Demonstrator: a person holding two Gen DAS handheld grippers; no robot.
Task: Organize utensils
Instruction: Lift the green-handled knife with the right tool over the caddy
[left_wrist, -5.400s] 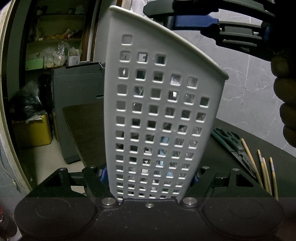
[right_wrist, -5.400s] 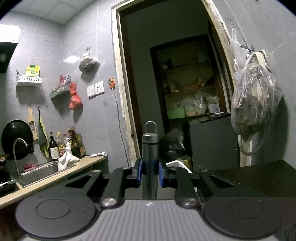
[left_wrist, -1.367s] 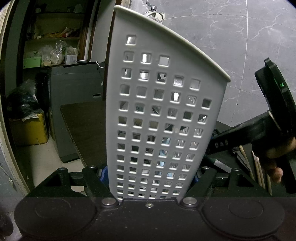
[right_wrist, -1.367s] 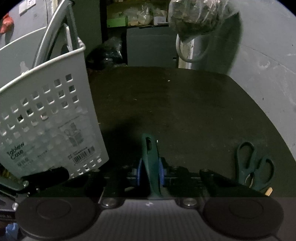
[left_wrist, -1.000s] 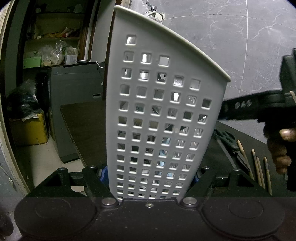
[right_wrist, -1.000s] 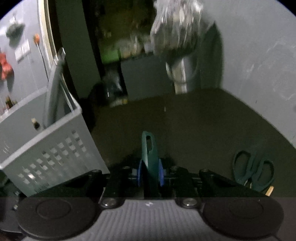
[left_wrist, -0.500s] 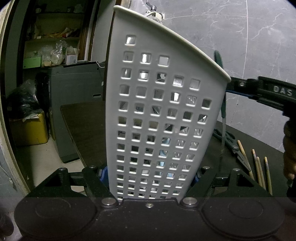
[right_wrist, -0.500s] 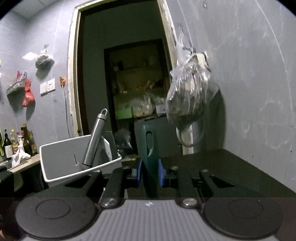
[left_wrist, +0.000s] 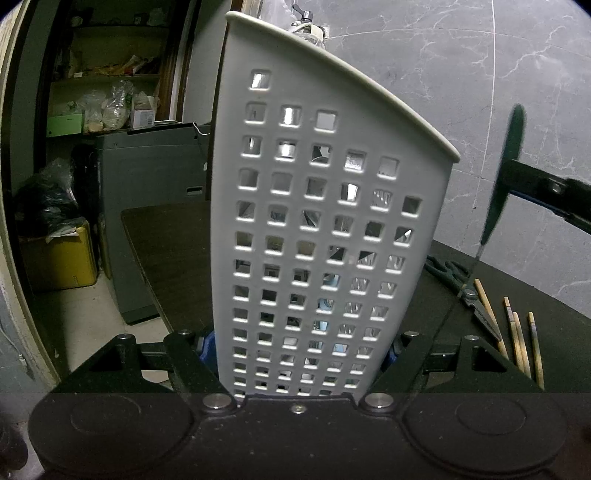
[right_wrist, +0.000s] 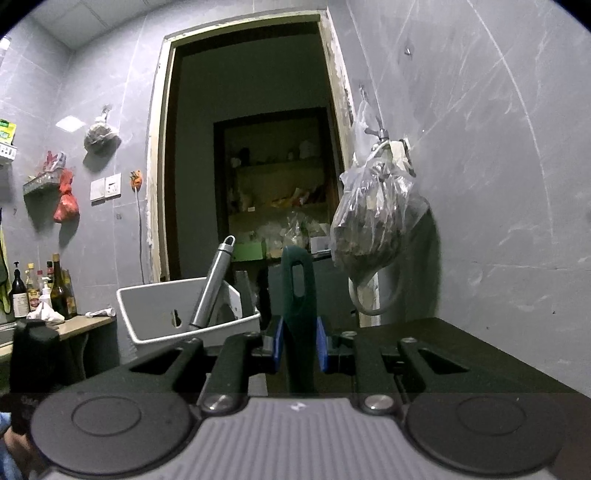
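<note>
The left claw (left_wrist: 299, 354) is clamped across the white basket (left_wrist: 325, 229), holding it upright on the worktop (left_wrist: 166, 258). The right claw (right_wrist: 299, 349) grips a green-handled tool (right_wrist: 297, 295) upright, its metal end hanging down, beside the basket's right rim and level with its top. The basket mouth lies leftward of it; scissors (left_wrist: 454, 280) and chopsticks (left_wrist: 517, 339) wait near the worktop's right edge.

1 basket (left_wrist: 325, 229), 1 scissors (left_wrist: 463, 286), 3 chopsticks (left_wrist: 515, 338)

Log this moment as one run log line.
left tool: shut on white perforated plastic basket | right tool: shut on green-handled utensil, upright beside basket | table: scissors, chopsticks
</note>
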